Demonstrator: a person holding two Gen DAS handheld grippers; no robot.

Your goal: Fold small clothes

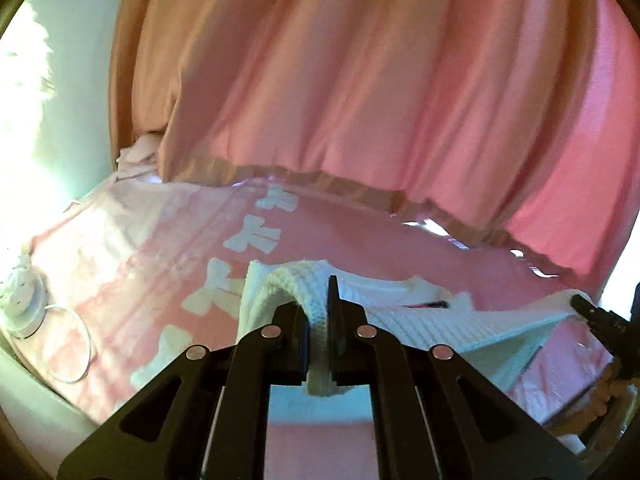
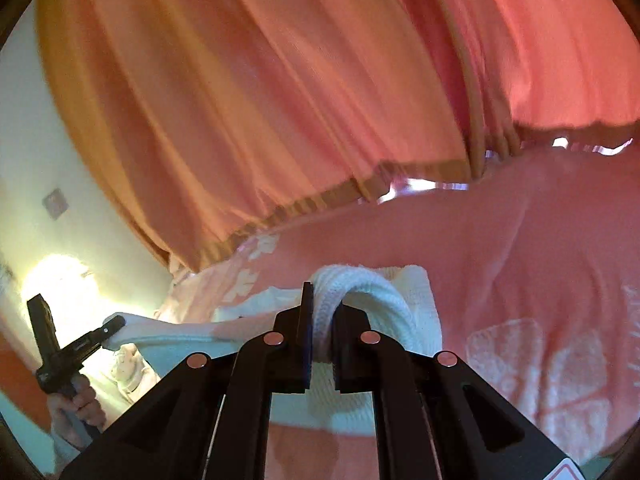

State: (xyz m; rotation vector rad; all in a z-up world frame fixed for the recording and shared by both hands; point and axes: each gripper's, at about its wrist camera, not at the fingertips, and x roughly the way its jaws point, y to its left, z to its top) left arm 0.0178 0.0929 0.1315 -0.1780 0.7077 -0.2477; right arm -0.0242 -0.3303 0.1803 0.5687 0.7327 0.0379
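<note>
White knitted garment (image 1: 400, 320) hangs stretched between my two grippers above pink bedspread (image 1: 360, 232). Left gripper (image 1: 318, 320) clamped on one corner, right gripper (image 2: 322, 320) clamped on other. Step in hand, I judge: lifting edge for fold. Next move needs both grippers carrying edge together, evenly.

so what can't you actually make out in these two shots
- White knit garment: its type and full outline; the left gripper covers its near part in the left wrist view, the right gripper in the right wrist view.
- Bedspread: far edge hidden under the curtain.
- Round white object: overexposed, cut by the lens edge.
</note>
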